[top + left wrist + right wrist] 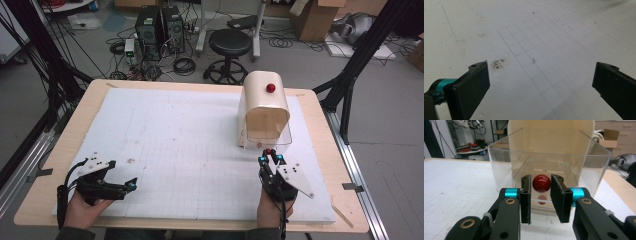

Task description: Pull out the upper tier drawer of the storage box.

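Note:
A cream domed box (265, 105) with a red knob on top (270, 88) stands at the right of the white gridded board (175, 135). A clear plastic drawer (586, 170) sticks out of its near side and carries a small red ball knob (541, 183) on its front wall. My right gripper (541, 180) is shut on that ball knob, one black pad on each side; the high view has it (270, 156) right at the drawer's front. My left gripper (132, 184) rests low at the board's front left, its jaws wide open (541, 72) over bare board.
A brown smudge (498, 63) marks the board near the left gripper. Beyond the table's far edge stand a black stool (230, 42), two computer towers (160, 25) with cables, and a cardboard box (315, 17). Black stand legs (350, 75) flank the table.

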Tool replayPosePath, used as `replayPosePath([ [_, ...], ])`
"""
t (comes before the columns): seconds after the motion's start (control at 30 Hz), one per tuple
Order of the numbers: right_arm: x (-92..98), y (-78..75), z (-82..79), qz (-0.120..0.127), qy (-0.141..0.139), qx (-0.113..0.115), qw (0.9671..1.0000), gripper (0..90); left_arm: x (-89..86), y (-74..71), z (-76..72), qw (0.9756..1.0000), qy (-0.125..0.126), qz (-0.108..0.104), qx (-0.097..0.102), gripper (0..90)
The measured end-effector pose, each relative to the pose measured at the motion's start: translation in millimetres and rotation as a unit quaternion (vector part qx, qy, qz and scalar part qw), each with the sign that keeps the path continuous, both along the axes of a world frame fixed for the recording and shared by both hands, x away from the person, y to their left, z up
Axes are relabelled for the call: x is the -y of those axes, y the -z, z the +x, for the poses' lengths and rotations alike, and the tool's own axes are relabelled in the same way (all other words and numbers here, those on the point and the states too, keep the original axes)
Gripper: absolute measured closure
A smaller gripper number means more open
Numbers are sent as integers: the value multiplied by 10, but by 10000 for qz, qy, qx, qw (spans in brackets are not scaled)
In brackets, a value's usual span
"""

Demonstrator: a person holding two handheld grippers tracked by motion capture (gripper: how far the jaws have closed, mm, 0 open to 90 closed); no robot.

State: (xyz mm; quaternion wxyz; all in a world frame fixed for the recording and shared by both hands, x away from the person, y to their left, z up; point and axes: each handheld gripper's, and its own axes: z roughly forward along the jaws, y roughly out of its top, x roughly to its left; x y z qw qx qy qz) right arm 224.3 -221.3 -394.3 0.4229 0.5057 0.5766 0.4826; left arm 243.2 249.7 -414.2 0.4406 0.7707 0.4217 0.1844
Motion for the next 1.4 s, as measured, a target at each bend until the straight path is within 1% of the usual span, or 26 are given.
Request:
replayPosePath([
  [0.13, -3, 4, -7, 2, 3, 15, 10000, 699, 5, 0, -2, 10000, -8, -10, 3, 17],
  [0.2, -6, 6, -7, 3, 13, -2, 10000, 715, 5, 0, 0, 10000, -3, 0, 4, 17],
  [0.27, 0, 2, -4, 40, 12, -3, 10000, 715, 6, 1, 0, 10000, -4, -4, 5, 17],
  [0.33, 4, -8, 4, 4, 20, 22, 10000, 717, 4, -1, 0, 10000, -6, -1, 6, 17],
  [0.47, -2, -19, 27, 16, 16, 45, 10000, 719, 3, -3, 0, 10000, -4, -1, 8, 17],
  [0.77, 7, -18, 64, 28, -6, 24, 10000, 716, -2, -5, -1, 10000, -7, 1, 15, 17],
  [0.83, 10, -2, 58, 46, -19, 20, 10000, 680, -1, -3, 0, 10000, -11, -7, 14, 17],
  [0.93, 9, 14, 48, 68, -24, 13, 10000, 678, -1, -3, 1, 10000, -6, 1, 13, 17],
  [1.2, 25, 22, -4, 90, -47, 55, 9999, 617, -3, -6, -3, 10000, -2, 6, 8, 17],
  [1.27, 43, 16, -25, 117, -52, 77, 9999, 583, 0, -7, -5, 10000, 5, 10, 4, 17],
  [1.4, 88, -8, -63, 112, -188, 66, 9997, 511, 6, -5, 1, 10000, 16, 5, 1, 17],
])
